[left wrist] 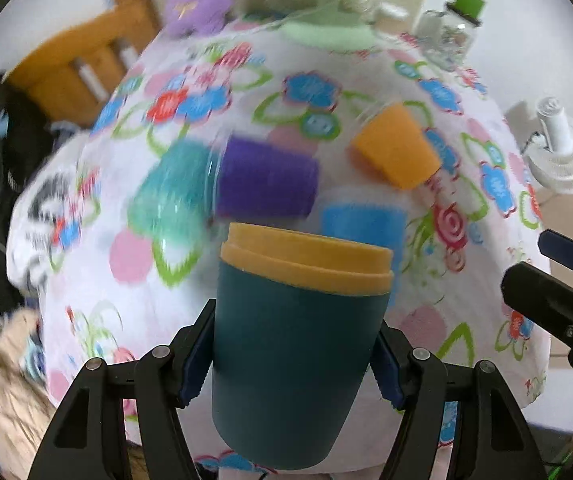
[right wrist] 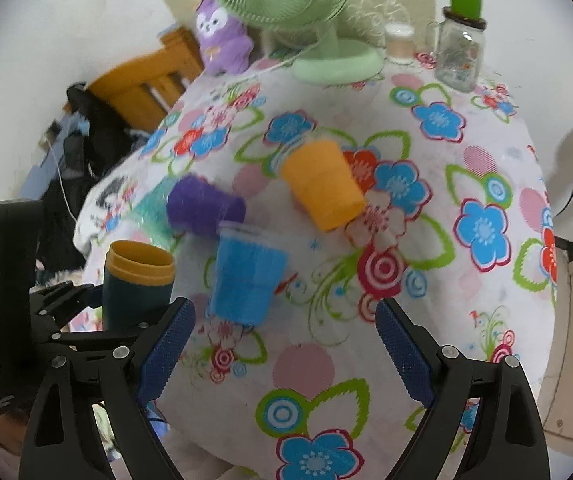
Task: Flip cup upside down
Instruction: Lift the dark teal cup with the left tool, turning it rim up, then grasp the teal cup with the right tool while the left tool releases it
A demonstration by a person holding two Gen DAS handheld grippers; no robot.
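My left gripper (left wrist: 292, 356) is shut on a dark teal cup with a yellow rim (left wrist: 294, 344), held upright above the front of the flowered table (left wrist: 466, 300). The same cup shows in the right wrist view (right wrist: 136, 280), at the left, in the left gripper (right wrist: 98, 300). My right gripper (right wrist: 284, 344) is open and empty over the table's front; part of it shows at the right of the left wrist view (left wrist: 558, 280). On the table stand upside down a blue cup (right wrist: 246, 276), an orange cup (right wrist: 322, 184) and a purple cup (right wrist: 204, 210).
A teal cup (left wrist: 170, 196) lies beside the purple one. At the table's back are a green fan (right wrist: 282, 4), a purple plush toy (right wrist: 222, 36), a glass jar with a green lid (right wrist: 460, 44) and a candle jar (right wrist: 398, 42). A wooden chair (right wrist: 146, 84) stands left, a white fan (left wrist: 558, 148) right.
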